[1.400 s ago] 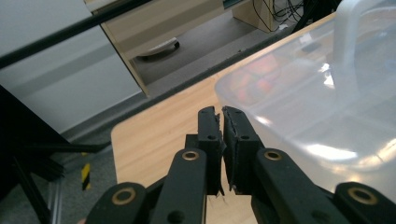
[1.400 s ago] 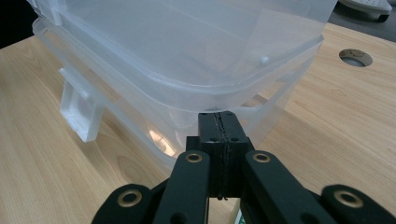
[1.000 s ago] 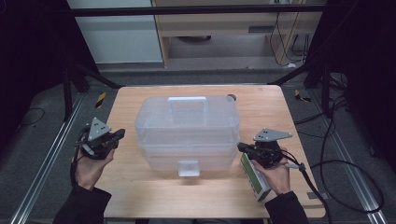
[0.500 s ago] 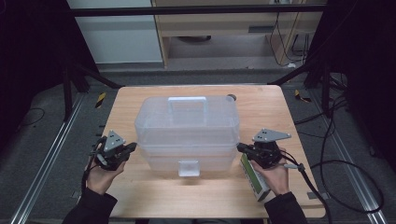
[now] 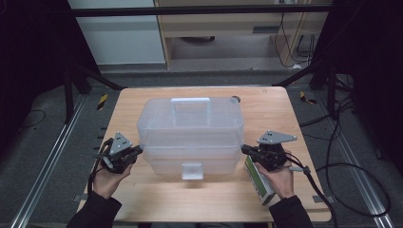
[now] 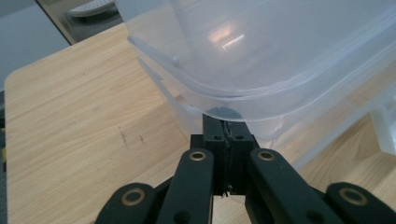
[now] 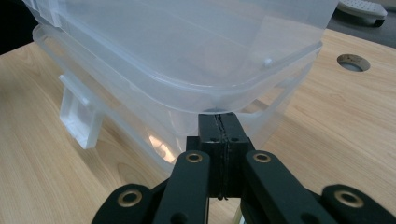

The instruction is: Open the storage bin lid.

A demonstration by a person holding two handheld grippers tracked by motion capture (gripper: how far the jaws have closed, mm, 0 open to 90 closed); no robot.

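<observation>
A clear plastic storage box (image 5: 190, 135) with a lid, a top handle (image 5: 191, 101) and a front latch (image 5: 192, 171) stands in the middle of the wooden table (image 5: 199, 199). My left gripper (image 5: 139, 151) is shut, its tips tucked under the lid's rim at the box's left side (image 6: 223, 114). My right gripper (image 5: 244, 150) is shut too, with its tips under the rim on the right side (image 7: 218, 114). Nothing is held between either pair of jaws. The lid's overhanging edge (image 6: 243, 88) hides the very ends of the tips.
A green and white carton (image 5: 259, 179) lies on the table under my right hand. A round cable hole (image 7: 353, 61) sits in the tabletop behind the box. Metal rails (image 5: 52, 156) and cables (image 5: 351, 166) run along the floor on both sides.
My left gripper has moved in towards the box and down, from beside the table's left edge to the box's left rim. The right gripper has stayed put.
</observation>
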